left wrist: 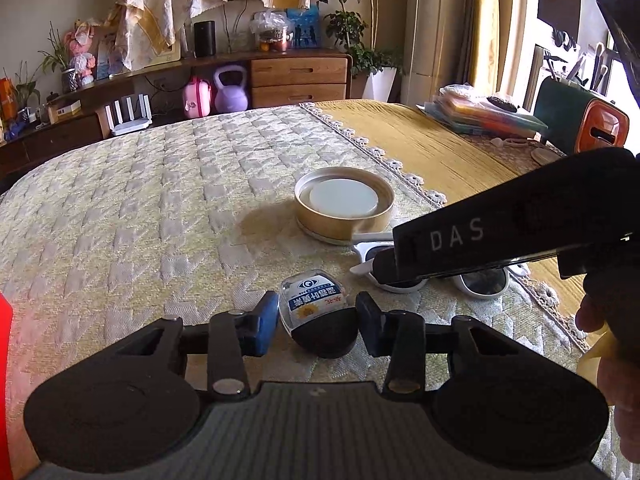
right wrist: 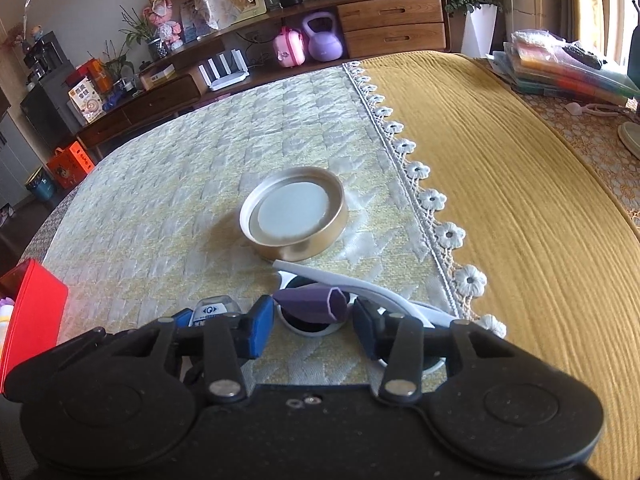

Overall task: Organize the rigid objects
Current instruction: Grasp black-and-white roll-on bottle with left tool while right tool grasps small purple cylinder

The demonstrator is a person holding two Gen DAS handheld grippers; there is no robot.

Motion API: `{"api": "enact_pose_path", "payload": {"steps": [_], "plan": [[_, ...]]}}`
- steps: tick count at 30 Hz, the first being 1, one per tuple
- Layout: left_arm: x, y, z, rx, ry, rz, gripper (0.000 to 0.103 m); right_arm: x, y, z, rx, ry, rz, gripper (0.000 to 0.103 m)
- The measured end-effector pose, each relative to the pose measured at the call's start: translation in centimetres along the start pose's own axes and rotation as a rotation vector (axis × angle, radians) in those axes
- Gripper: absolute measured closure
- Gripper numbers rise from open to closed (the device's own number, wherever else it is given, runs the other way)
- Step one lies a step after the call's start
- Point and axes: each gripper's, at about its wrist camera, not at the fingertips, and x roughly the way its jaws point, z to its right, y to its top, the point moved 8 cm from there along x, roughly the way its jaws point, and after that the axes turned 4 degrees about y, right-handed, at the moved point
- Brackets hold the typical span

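Observation:
A small bottle (left wrist: 316,312) with a black cap and a blue and white label lies on the quilted cloth between the blue pads of my left gripper (left wrist: 318,322), which stands open around it. White-framed sunglasses (left wrist: 486,282) lie to its right. My right gripper (right wrist: 314,322) is open over the sunglasses (right wrist: 360,286), with a purple faceted piece (right wrist: 312,304) between its pads, not clamped. The bottle (right wrist: 212,310) shows at its left. A gold jar lid (left wrist: 344,208) lies upside down beyond; it also shows in the right wrist view (right wrist: 294,214).
A red box (right wrist: 32,308) stands at the left edge of the table. A yellow cloth (right wrist: 520,200) covers the right half. Stacked plastic folders (left wrist: 484,114) and an orange object (left wrist: 600,128) sit at the far right. A wooden sideboard (left wrist: 298,76) lines the far wall.

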Motion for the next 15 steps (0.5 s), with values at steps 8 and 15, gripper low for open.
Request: {"api": "enact_pose_path", "payload": {"steps": [8, 15], "plan": [[-0.1, -0.1, -0.3, -0.004, -0.016, 0.001, 0.061, -0.1, -0.1, -0.2, 0.001, -0.022, 0.016, 0.073], [-1.0, -0.5, -0.9, -0.024, -0.023, -0.012, 0.062, -1.1, -0.7, -0.4, 0.002, -0.009, 0.028, 0.083]]}}
